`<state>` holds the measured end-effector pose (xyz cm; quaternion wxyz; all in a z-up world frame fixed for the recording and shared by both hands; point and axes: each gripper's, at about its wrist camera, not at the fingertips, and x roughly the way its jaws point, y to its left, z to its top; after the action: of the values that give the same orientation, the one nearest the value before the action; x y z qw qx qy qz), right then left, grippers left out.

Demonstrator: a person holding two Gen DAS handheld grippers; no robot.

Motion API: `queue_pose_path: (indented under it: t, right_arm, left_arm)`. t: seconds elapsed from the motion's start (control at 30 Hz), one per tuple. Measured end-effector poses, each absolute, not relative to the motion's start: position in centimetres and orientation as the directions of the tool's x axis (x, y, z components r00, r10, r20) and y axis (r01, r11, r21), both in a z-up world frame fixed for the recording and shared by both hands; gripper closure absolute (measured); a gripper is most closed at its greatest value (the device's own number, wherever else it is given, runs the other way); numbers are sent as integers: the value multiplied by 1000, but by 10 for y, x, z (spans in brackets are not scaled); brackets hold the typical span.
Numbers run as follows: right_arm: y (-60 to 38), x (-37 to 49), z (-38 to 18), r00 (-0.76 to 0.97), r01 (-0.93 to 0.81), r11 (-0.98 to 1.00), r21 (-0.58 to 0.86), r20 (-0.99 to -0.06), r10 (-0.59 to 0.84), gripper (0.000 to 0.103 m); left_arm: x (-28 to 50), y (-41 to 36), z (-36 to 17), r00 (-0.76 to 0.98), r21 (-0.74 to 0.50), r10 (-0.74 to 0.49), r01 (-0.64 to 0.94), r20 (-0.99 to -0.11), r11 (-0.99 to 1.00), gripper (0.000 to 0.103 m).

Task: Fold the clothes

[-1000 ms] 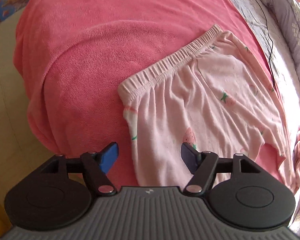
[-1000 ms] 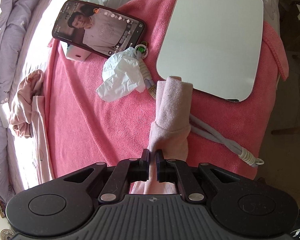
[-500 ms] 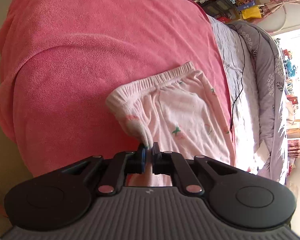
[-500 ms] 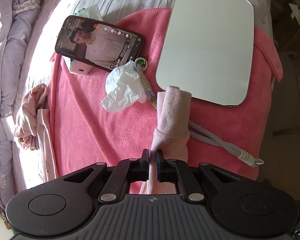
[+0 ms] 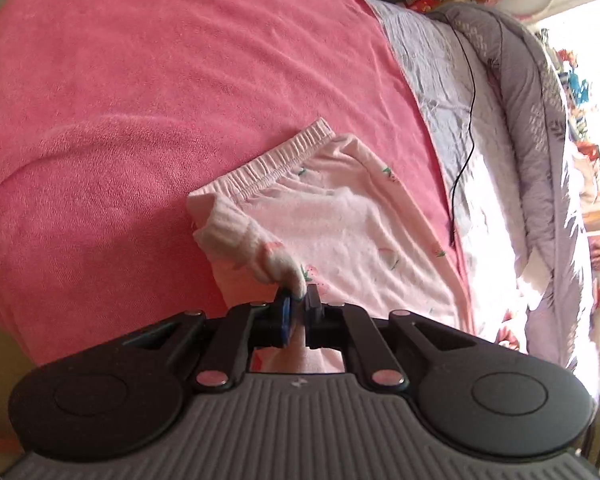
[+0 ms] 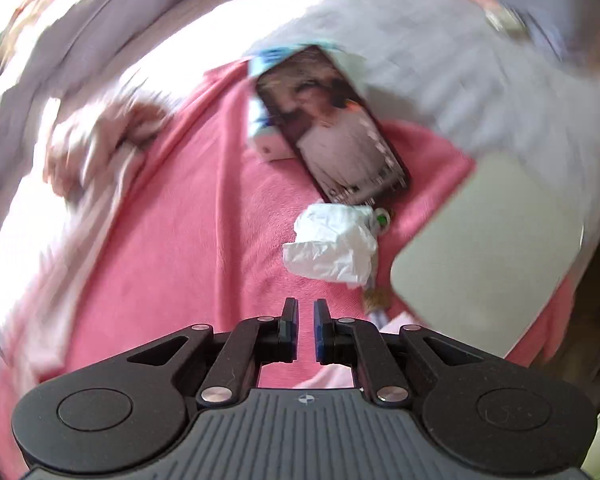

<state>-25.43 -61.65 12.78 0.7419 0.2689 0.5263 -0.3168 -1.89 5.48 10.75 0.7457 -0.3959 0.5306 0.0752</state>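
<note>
Pale pink strawberry-print pants lie on a pink towel spread over the bed. My left gripper is shut on the near corner of the pants' waistband and has pulled it up and over the cloth. In the blurred right wrist view my right gripper holds nothing, its jaws a narrow gap apart, above the pink towel. A crumpled pink garment lies at the towel's left edge.
A phone with a lit screen, a crumpled white tissue and a mirror lie ahead of the right gripper. A black cable runs over the grey bedsheet and quilt on the right.
The left gripper closed on the waistband corner and lifted it. The right gripper let go of the folded pink cloth, opened slightly and swung left, blurring its view.
</note>
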Motion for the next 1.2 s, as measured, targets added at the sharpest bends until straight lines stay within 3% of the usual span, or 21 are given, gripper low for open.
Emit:
queue_pose_path:
  t: [0.03, 0.1, 0.17, 0.2, 0.23, 0.37, 0.53, 0.57, 0.6, 0.63, 0.67, 0.8, 1.07, 1.2]
  right_arm:
    - [-607, -238, 133, 215, 639, 768, -44, -948, -233, 87]
    - [-544, -221, 129, 247, 202, 968, -148, -949, -197, 82]
    - [-487, -217, 127, 273, -224, 956, -188, -954, -124, 68]
    - [-470, -222, 124, 280, -355, 912, -205, -954, -105, 60]
    - [-453, -228, 120, 285, -473, 853, -219, -955, -87, 58]
    - [-419, -250, 101, 231, -727, 659, -192, -973, -29, 57]
    - [-403, -269, 75, 214, -868, 449, -212, -976, -47, 58]
    - [-403, -268, 71, 200, -877, 435, -206, -978, -60, 63]
    - [-404, -267, 67, 185, -885, 422, -198, -980, -72, 82]
    - [-405, -262, 66, 164, -878, 442, -184, -983, -83, 94]
    - [-408, -257, 69, 145, -862, 479, -166, -986, -81, 96]
    - [-430, -229, 98, 118, -740, 661, -128, -991, -59, 97]
    - [-496, -176, 152, 204, -430, 868, -248, -963, -174, 97]
    - [-470, -192, 140, 220, -640, 726, -253, -965, -143, 89]
  left_arm:
    - [-18, 54, 107, 419, -501, -303, -529, -856, 685, 100]
    - [-18, 53, 105, 409, -487, -294, -529, -864, 695, 99]
    - [-19, 53, 102, 400, -475, -285, -541, -871, 694, 99]
    - [-21, 54, 101, 396, -470, -281, -548, -874, 692, 99]
    - [-22, 54, 100, 392, -465, -277, -553, -877, 691, 99]
    - [-26, 57, 95, 370, -441, -263, -567, -891, 696, 99]
    - [-31, 61, 89, 354, -422, -251, -581, -901, 696, 98]
    - [-32, 61, 88, 351, -419, -250, -583, -903, 696, 98]
    - [-34, 62, 88, 348, -416, -248, -585, -904, 696, 98]
    - [-35, 63, 88, 343, -408, -242, -583, -908, 703, 98]
    - [-36, 64, 90, 338, -398, -235, -581, -911, 710, 98]
    - [-47, 68, 97, 316, -356, -202, -575, -927, 737, 98]
    - [-47, 68, 109, 330, -364, -202, -565, -922, 740, 98]
    - [-35, 59, 107, 326, -350, -196, -527, -925, 775, 97]
